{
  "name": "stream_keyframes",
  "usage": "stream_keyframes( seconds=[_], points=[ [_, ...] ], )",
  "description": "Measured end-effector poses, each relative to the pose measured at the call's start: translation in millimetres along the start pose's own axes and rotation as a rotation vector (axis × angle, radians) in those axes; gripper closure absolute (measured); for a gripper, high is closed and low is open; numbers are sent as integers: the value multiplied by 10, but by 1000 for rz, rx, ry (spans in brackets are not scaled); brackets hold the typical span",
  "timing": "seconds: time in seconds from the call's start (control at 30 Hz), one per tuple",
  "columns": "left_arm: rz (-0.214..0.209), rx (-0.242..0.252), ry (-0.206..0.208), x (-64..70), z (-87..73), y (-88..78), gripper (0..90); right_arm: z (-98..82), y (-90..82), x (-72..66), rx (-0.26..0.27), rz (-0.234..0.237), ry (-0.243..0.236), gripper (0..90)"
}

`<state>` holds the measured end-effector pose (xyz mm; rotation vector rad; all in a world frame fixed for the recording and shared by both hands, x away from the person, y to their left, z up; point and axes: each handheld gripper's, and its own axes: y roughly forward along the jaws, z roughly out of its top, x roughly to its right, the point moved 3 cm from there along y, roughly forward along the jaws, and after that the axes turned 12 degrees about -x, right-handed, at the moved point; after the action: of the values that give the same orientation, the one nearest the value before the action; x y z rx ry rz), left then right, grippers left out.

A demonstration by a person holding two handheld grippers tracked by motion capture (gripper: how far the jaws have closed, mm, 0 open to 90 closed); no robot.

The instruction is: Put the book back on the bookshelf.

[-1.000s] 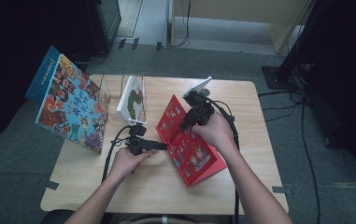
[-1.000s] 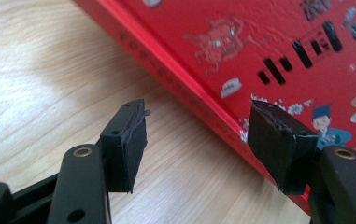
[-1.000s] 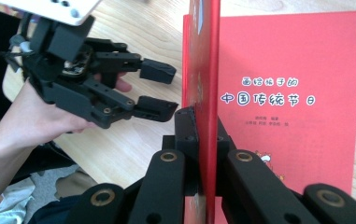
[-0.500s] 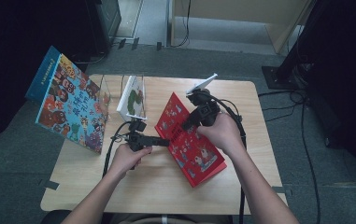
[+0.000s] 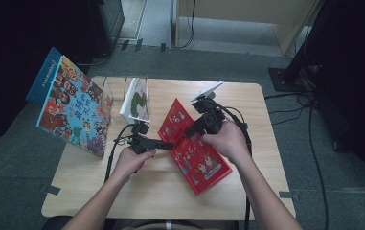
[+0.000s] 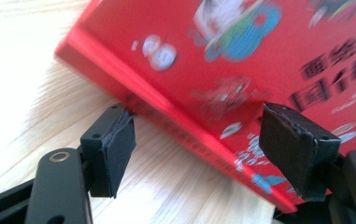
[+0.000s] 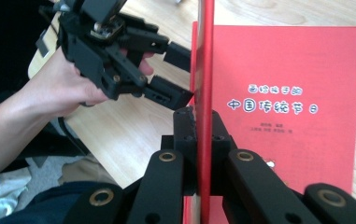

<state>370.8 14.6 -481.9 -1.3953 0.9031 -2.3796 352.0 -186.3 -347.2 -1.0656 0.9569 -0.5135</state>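
At the centre of the high view, the red book (image 5: 194, 143) lay open on the table (image 5: 137, 191). Its raised cover was clamped by the right gripper (image 7: 199, 116); the left gripper (image 6: 194, 140), jaws just spread apart, straddled its spine edge untouched.

- Red book (image 6: 241, 60) slanting across the upper part, cover printed with cartoon figures and dark characters, somewhat blurred.
- Spine edge running from upper left to lower right, raised above the pale wooden table (image 6: 31, 93).
- Left gripper (image 6: 196, 147) with jaws spread, just been opening, one pad on each side of the spine edge.
- Left pad close under the spine; contact unclear.
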Motion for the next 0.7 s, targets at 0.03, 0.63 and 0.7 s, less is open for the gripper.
stream_keyframes(
  seconds=[0.03,0.63,0.7],
  points=[
    [-7,7,1,-5,4,-8,248,-1,0,-4,2,0,-5,874],
    [117,42,72,73,37,-121,218,-113,65,118,106,111,-99,855],
    [156,27,86,93,46,-129,222,-129,84,142,113,115,-121,855]
  ],
)
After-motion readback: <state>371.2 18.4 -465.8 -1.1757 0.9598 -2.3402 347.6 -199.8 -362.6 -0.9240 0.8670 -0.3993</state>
